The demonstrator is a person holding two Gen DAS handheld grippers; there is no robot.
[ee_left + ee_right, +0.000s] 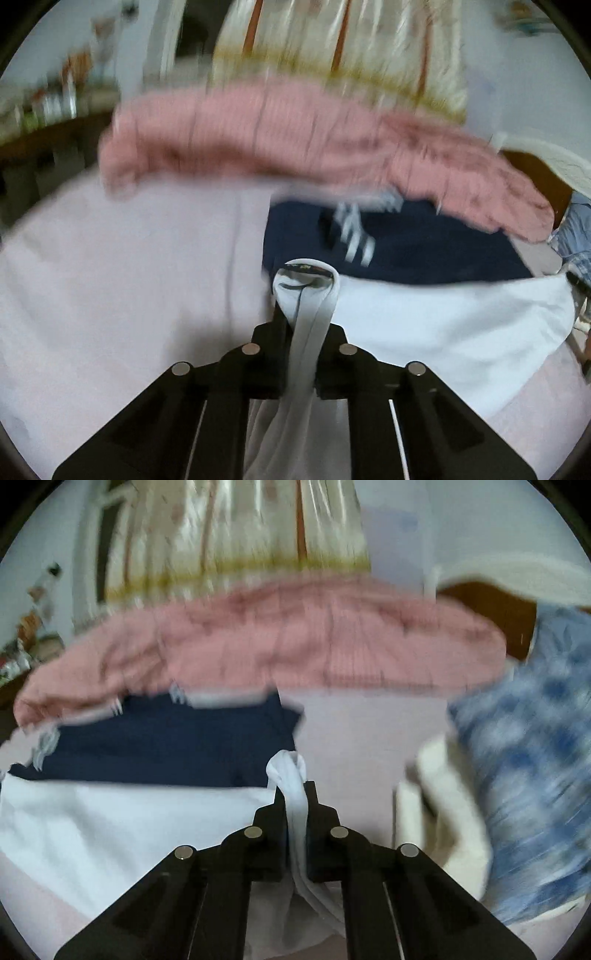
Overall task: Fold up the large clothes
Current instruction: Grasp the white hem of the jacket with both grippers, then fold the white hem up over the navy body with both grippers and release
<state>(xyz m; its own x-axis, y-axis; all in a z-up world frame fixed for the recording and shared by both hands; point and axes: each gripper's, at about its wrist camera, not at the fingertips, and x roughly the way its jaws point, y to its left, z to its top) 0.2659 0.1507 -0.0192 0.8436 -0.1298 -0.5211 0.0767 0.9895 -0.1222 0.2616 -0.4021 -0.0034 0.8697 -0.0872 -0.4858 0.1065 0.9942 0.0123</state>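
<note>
Left gripper point(301, 295): jaws clenched on a bunched edge of the white garment point(443, 332), fabric pinched between them and trailing back under the gripper body. Right gripper point(295, 786): jaws likewise clenched on a bunched edge of the same white garment point(110, 819). Garment body spread flat on the pale pink bed sheet point(110, 277), to the right of the left jaws and to the left of the right jaws, i.e. stretched between the two grips.

Beyond the jaws: a navy garment with white stripes point(406, 243), just past the white cloth's far edge. Further ahead, a pink knitted garment point(295, 140) across the bed. Right of the right jaws, a blue patterned cloth point(535, 757) over a cream cloth point(443, 812). Both views blurred; fine detail not readable.

Step in hand, as judged: lift the gripped edge and carry it over to form a fold.

Procedure for a clean fold:
- Keep both grips firm; thin fabric likely to slip if either pinch loosens.
- Raise both ends evenly, keeping the edge between them taut and level.
- Carry the edge straight forward, avoiding drift toward the navy garment.
- Align the gripped edge with the opposite edge before lowering.
- Lower flat, then release both sides together.

Risk: uneven lift gives a skewed fold; slack gives creases.
</note>
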